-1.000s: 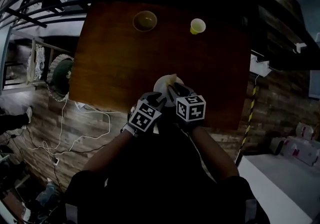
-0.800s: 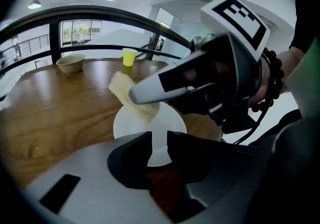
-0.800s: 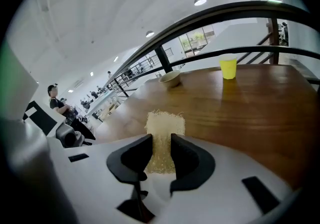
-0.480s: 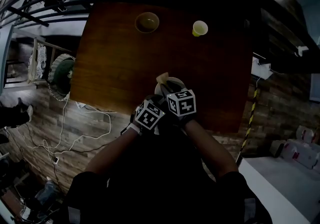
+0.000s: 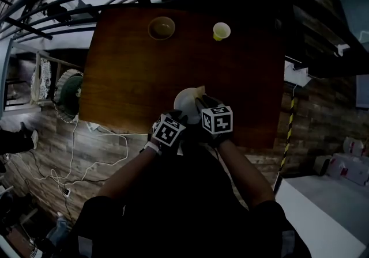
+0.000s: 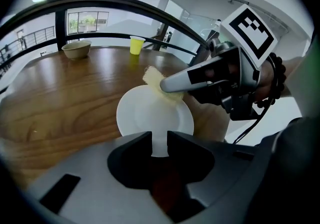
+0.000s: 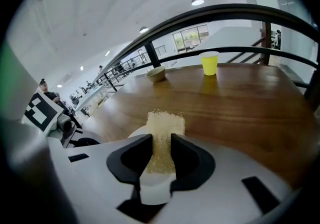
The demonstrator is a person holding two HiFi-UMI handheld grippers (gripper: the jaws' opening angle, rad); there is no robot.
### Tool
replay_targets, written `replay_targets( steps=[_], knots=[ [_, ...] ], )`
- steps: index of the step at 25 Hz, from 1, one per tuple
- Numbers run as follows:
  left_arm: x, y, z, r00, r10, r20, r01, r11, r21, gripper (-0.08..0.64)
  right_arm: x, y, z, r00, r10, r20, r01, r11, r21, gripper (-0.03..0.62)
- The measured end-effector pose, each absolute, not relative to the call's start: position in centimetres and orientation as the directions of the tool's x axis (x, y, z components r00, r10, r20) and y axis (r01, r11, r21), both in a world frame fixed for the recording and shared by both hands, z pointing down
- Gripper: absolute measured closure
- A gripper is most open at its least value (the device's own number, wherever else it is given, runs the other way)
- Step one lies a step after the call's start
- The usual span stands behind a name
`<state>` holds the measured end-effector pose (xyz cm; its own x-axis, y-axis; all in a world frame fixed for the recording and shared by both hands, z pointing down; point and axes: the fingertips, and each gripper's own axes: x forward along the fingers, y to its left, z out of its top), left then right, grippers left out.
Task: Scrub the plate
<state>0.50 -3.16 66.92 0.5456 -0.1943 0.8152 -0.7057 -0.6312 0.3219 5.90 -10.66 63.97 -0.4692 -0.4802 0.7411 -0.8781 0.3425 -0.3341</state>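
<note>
Holding the plate [image 6: 150, 115] rim tight between the jaws of your left gripper [image 6: 159, 140] steadies it; right gripper [image 7: 161, 144] jaws pinch the sponge [image 7: 164, 122] for scrubbing.

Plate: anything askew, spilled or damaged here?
Nothing stands out. The left gripper clamps the plate at its near rim; the right gripper holds a scrub pad against its far edge. The bowl and yellow cup stand upright on the table; no spill shows.

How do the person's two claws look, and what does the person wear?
The left claw and right claw have grey bodies with black pads. Each carries a white cube with black square markers. A black cable runs from the right one. The person wears dark clothing.
</note>
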Motion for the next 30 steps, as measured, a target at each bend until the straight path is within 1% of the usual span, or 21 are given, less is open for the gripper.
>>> replay_targets(
  steps=[7, 14, 21, 27, 30],
  knots=[
    [0.1, -3.0, 66.7, 0.544, -0.196, 0.816, -0.696, -0.648, 0.308, 0.456, 8.7, -9.4, 63.4, -0.418, -0.522, 0.743, -0.906, 0.292, -0.305, 0.465],
    [-1.0, -3.1, 63.4, 0.566, -0.284, 0.774, -0.726, -0.616, 0.306, 0.456, 9.9, -9.0, 62.2, -0.401, -0.547, 0.735, -0.916, 0.252, -0.312, 0.465],
    [-2.0, -2.1, 64.1, 0.556, -0.275, 0.784, -0.725, -0.622, 0.296, 0.456, 4.8, -8.9, 61.9, -0.469, -0.506, 0.724, -0.879, 0.347, -0.328, 0.465],
    [-3.0, -1.3, 64.8, 0.542, -0.288, 0.790, -0.729, -0.628, 0.272, 0.456, -0.8, -9.1, 61.9, -0.538, -0.446, 0.715, -0.826, 0.446, -0.344, 0.465],
    [-3.6, -1.2, 65.0, 0.545, -0.294, 0.785, -0.732, -0.623, 0.276, 0.456, -2.9, -8.9, 62.8, -0.564, -0.395, 0.725, -0.797, 0.490, -0.353, 0.465]
  ],
)
